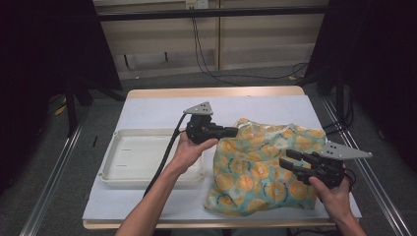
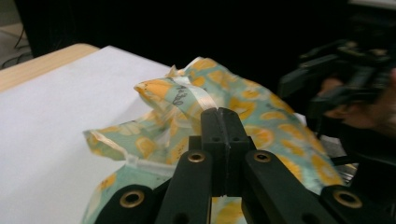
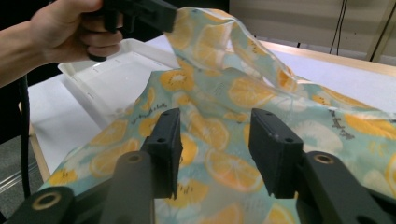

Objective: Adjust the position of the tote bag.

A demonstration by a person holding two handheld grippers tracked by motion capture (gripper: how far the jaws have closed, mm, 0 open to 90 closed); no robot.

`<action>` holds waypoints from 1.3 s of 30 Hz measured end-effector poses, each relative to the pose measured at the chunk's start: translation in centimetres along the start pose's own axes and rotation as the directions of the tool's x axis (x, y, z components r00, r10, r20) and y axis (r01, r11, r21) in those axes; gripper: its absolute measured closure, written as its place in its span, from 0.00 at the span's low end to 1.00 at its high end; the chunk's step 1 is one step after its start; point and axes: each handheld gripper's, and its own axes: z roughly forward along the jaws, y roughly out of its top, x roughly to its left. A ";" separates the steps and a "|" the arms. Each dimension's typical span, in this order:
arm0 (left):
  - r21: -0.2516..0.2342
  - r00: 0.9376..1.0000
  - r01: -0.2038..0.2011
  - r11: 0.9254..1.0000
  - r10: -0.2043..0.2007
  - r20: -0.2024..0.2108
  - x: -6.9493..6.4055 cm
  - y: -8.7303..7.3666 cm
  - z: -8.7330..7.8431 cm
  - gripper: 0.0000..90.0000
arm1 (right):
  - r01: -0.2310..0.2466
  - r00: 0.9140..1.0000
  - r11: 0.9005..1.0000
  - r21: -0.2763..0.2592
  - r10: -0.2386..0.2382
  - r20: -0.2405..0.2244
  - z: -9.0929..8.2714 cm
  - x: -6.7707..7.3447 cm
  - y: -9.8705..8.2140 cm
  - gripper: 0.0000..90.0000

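A teal cloth bag (image 1: 260,169) printed with orange slices lies crumpled on the right half of the white table cover. My left gripper (image 1: 235,131) is shut on the bag's upper left edge and holds that edge lifted off the table. In the left gripper view the jaws (image 2: 218,113) meet on a fold of the bag (image 2: 266,135) near its whitish hem. My right gripper (image 1: 286,159) hovers just over the bag's right side, open. The right gripper view shows its jaws (image 3: 215,133) apart above the fabric (image 3: 233,93), nothing between the pads, with the left gripper (image 3: 161,16) pinching the raised corner.
A shallow white tray (image 1: 110,164) sits on the left of the table, under my left forearm; its rim (image 3: 88,91) lies close to the bag's left edge. The white cover (image 1: 157,110) stretches bare behind the bag. Metal rails run along both sides of the table.
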 end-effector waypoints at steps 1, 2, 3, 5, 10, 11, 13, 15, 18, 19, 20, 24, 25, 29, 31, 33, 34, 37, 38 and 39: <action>-0.012 1.000 -0.012 1.000 0.012 0.011 -0.5 0.2 -0.3 1.00 | 0.005 1.000 1.000 0.002 -0.005 0.004 0.2 -0.1 0.2 0.63; -0.025 1.000 -0.020 0.999 0.021 0.017 -1.0 0.5 -0.5 1.00 | 0.012 1.000 1.000 0.004 -0.012 0.005 0.5 -0.2 0.5 0.64; -0.033 0.999 -0.027 0.999 0.028 0.030 -1.5 0.6 -0.7 1.00 | 0.019 1.000 1.000 0.007 -0.019 0.007 0.8 -0.3 0.7 0.64; -0.029 0.998 -0.052 0.998 0.053 0.033 -2.4 0.8 -1.0 1.00 | 0.023 1.000 1.000 0.000 -0.023 0.012 1.2 -0.5 1.2 0.63; -0.049 0.992 -0.078 0.996 0.083 0.098 -4.8 0.2 -1.3 1.00 | 0.030 0.998 1.000 -0.011 -0.029 0.052 1.6 -1.0 2.4 0.56; -0.042 0.990 -0.084 0.996 0.088 0.108 -5.3 0.1 -1.2 1.00 | 0.028 0.998 1.000 -0.012 -0.027 0.061 1.6 -1.2 2.6 0.56; -0.019 0.985 -0.121 0.993 0.122 0.121 -6.5 -0.2 -1.1 1.00 | 0.030 0.997 0.999 -0.016 -0.029 0.067 1.6 -1.4 2.6 0.56; -0.005 0.979 -0.146 0.989 0.145 0.144 -7.8 -0.6 -1.1 1.00 | 0.028 0.998 0.999 -0.017 -0.027 0.063 1.4 -1.6 2.5 0.58; 0.018 0.971 -0.168 0.986 0.162 0.175 -9.2 -1.7 -1.2 1.00 | 0.020 0.998 1.000 0.000 -0.020 0.066 1.2 -1.4 1.8 0.59; 0.033 0.969 -0.173 0.984 0.164 0.187 -9.6 -2.1 -1.2 1.00 | 0.025 0.998 1.000 0.013 -0.026 0.063 1.2 -1.2 1.5 0.59; 0.048 0.969 -0.179 0.983 0.168 0.183 -9.9 -2.7 -1.3 1.00 | 0.030 0.997 0.999 0.019 -0.031 0.068 1.2 -1.1 1.4 0.59; 0.080 0.971 -0.144 0.986 0.125 0.203 -10.2 -5.2 -1.3 1.00 | 0.028 0.999 0.999 0.029 -0.029 0.031 1.0 -0.9 1.3 0.45; 0.089 0.970 -0.137 0.987 0.115 0.215 -10.3 -5.8 -1.0 1.00 | 0.031 0.999 0.999 0.030 -0.032 0.030 1.0 -0.9 1.3 0.45; 0.132 0.967 -0.133 0.982 0.100 0.233 -10.5 -7.6 0.0 1.00 | 0.044 0.999 0.998 0.052 -0.045 0.007 1.8 -0.5 1.3 0.43; 0.159 0.969 -0.144 0.977 0.106 0.225 -10.3 -8.3 0.5 1.00 | 0.054 0.998 0.996 0.072 -0.052 -0.021 2.5 0.0 1.2 0.42; 0.186 0.971 -0.146 0.972 0.105 0.213 -10.1 -8.8 0.8 1.00 | 0.075 0.996 0.993 0.089 -0.071 -0.048 3.1 0.7 1.1 0.40; 0.182 0.972 -0.139 0.973 0.099 0.211 -9.9 -9.2 1.1 1.00 | 0.080 0.995 0.992 0.094 -0.074 -0.066 3.4 0.9 1.1 0.40; 0.231 0.970 -0.156 0.960 0.105 0.219 -9.9 -9.9 1.7 1.00 | 0.116 0.990 0.986 0.118 -0.104 -0.097 4.4 1.6 0.9 0.35; 0.237 0.970 -0.153 0.959 0.101 0.221 -9.9 -10.1 1.9 1.00 | 0.116 0.989 0.986 0.119 -0.104 -0.102 4.6 1.7 1.0 0.35; 0.244 0.971 -0.147 0.959 0.093 0.219 -9.9 -10.4 2.1 1.00 | 0.115 0.989 0.986 0.118 -0.102 -0.105 4.7 1.6 1.1 0.34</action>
